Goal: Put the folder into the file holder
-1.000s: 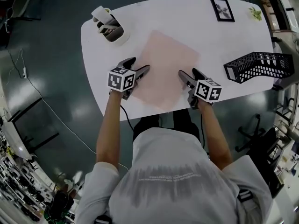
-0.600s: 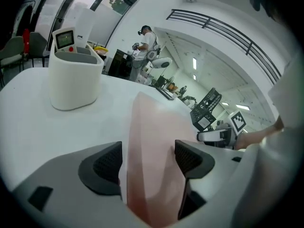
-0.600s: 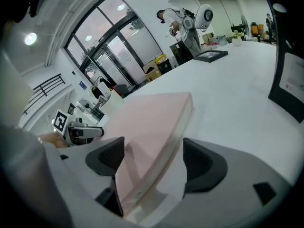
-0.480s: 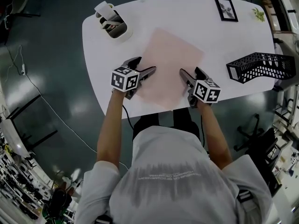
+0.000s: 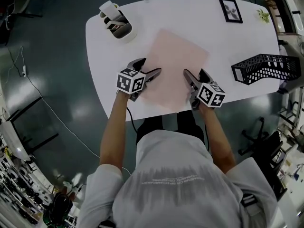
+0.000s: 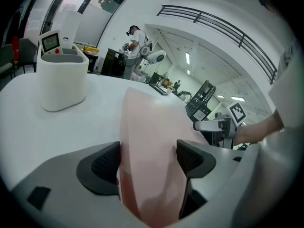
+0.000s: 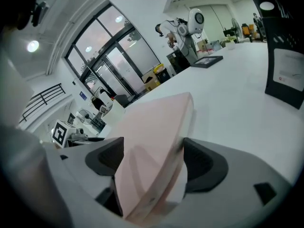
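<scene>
The pink folder [image 5: 173, 65] lies flat on the table [image 5: 190, 13], well apart from the file holder [image 5: 260, 68]. The left gripper [image 5: 151, 66], at the folder edge farthest from the holder, has just been widening its jaws and straddles that edge unclamped. The right gripper [image 5: 194, 74], nearer the holder, gapes likewise, probably so both sides lift evenly.

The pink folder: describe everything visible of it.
The folder is pale pink, thin and card-like, closed, lying flat and skewed on the white table. Its near corners sit between the wide-apart jaws of the left gripper, which have just been opening, and of the right gripper; neither clamps it.
</scene>
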### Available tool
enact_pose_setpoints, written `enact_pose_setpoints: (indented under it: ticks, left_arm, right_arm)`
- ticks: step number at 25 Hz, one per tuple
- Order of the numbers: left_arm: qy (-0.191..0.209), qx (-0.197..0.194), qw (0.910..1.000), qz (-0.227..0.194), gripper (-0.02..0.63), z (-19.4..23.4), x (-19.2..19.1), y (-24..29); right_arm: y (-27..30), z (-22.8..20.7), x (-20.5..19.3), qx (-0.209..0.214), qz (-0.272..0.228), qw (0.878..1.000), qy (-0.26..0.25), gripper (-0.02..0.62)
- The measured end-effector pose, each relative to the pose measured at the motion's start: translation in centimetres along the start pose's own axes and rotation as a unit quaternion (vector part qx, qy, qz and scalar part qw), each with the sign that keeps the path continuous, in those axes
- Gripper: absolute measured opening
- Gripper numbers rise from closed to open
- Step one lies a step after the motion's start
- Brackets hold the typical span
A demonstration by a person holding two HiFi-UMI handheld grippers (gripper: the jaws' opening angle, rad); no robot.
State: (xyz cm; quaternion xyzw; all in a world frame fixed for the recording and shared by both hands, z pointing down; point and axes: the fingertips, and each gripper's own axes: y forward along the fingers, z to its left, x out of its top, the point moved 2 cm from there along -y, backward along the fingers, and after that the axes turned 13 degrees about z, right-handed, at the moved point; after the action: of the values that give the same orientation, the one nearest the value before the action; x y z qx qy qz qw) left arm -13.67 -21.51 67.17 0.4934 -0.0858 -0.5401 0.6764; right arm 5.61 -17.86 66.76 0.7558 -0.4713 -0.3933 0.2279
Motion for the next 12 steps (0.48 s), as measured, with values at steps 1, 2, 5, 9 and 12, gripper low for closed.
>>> enact_pose_setpoints:
  ticks: [1,2,5,9,12]
  left_arm:
    - [0.000,-0.001,1.0000,-0.001,0.370,0.0,0.0,0.0]
    - [0.000,-0.002,1.0000,-0.001,0.371,0.0,0.1,0.0]
    - [-0.002,-0.003,1.0000,-0.002,0.373,0.0,0.1,0.0]
    - [-0.009,-0.001,0.9999,-0.007,0.374,0.2,0.1,-0.2]
    - [-0.009,0.000,0.9999,-0.007,0.376,0.1,0.1,-0.2]
  right_arm:
    - [-0.2,0.2,0.1,0.003,-0.013,1.000,0.002,0.385]
    - [-0.5,0.3,0.2,0.008,-0.026,1.000,0.010,0.385]
    - [-1.0,0.4,0.8,0.035,-0.061,0.996,0.056,0.388]
    - [-1.8,0.2,1.9,0.084,-0.101,0.982,0.133,0.390]
    - [-2.0,0.0,2.2,0.105,-0.112,0.973,0.172,0.390]
